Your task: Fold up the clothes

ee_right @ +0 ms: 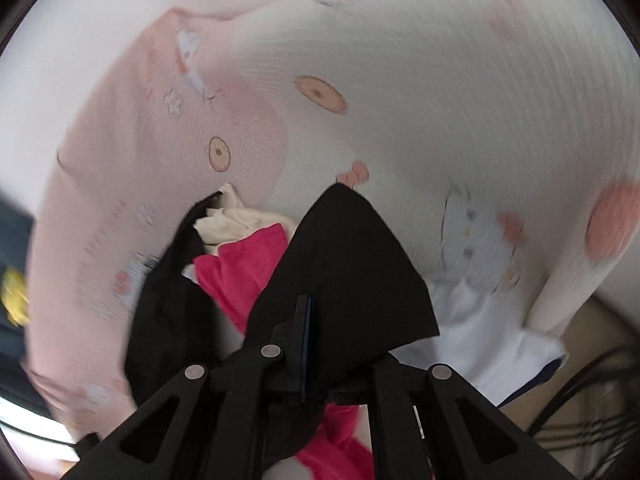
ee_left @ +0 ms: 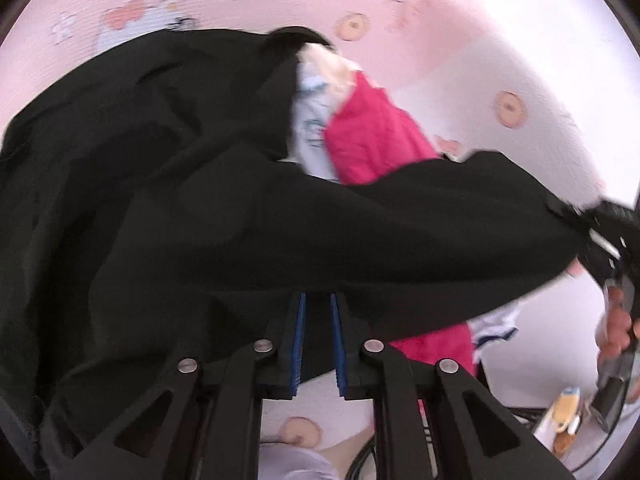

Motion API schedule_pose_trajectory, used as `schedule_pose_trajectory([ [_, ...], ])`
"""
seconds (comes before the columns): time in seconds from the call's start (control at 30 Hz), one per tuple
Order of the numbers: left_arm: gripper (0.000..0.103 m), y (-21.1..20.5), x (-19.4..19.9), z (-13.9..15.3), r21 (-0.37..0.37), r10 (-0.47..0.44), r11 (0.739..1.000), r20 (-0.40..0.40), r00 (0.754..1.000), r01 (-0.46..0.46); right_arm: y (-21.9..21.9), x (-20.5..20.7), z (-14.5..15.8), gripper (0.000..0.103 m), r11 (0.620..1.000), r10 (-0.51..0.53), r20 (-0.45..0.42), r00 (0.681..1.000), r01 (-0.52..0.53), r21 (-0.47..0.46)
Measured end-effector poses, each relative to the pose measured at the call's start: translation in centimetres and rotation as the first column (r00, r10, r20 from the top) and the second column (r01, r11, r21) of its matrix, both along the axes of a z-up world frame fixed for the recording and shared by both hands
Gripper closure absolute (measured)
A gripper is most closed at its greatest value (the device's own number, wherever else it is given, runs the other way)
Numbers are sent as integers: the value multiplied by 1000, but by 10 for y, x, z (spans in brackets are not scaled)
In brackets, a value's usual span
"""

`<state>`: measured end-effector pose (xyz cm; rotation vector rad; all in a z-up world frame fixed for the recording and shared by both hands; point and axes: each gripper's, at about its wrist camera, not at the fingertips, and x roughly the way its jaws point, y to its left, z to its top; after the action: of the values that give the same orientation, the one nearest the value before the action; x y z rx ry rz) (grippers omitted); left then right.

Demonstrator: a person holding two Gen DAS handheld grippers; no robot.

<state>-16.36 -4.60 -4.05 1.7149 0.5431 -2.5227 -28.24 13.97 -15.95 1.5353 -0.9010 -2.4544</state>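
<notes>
the black garment (ee_left: 224, 216) fills the centre and left of the left wrist view, stretched from lower centre to the right edge, lifted above the bed. in the right wrist view it hangs as a dark peak at frame centre (ee_right: 344, 264).

the left gripper (ee_left: 318, 340) sits at the bottom centre of its view, narrowed onto the black cloth, whose edge passes between the blue pads (ee_left: 299, 340). the right gripper (ee_right: 310, 344) sits at the bottom centre of its own view, closed on a corner of the same garment; fabric drapes over its right finger. at the right edge of the left wrist view the right gripper (ee_left: 576, 216) shows again, pulling the cloth taut.

beneath the black garment lie a pink garment (ee_left: 372, 136), a cream piece (ee_right: 228, 220) and a white garment (ee_right: 480, 328), heaped on the pink printed bedsheet (ee_left: 520, 60).

the frames are blurred, so i judge the cloth is in motion. the left grip looks shallow, near the hem, so a strong pull could slip it free. the hanging bulk at lower left may drag over the heap and catch the pink garment. an uneven pull may also twist the fold line.
</notes>
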Motion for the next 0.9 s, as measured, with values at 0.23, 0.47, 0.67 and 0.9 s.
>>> schedule_pose_trajectory([
  [0.23, 96, -43, 6, -2, 184, 52, 982, -21, 998, -48, 10, -1, -36, 92, 991, -41, 32, 999, 44, -125],
  [0.47, 89, -37, -12, -6, 332, -5, 943, 34, 999, -6, -19, -4, -82, 89, 994, -30, 129, 991, 44, -104],
  [0.67, 35, -14, -20, -8, 380, -16, 925, 2, 1000, 14, -15, 7, -58, 89, 992, -35, 82, 996, 44, -117],
  [0.9, 35, 11, -15, 16, 175, -146, 973, -47, 988, 152, -18, 7, -10, 89, 983, 16, -5, 1000, -16, -185],
])
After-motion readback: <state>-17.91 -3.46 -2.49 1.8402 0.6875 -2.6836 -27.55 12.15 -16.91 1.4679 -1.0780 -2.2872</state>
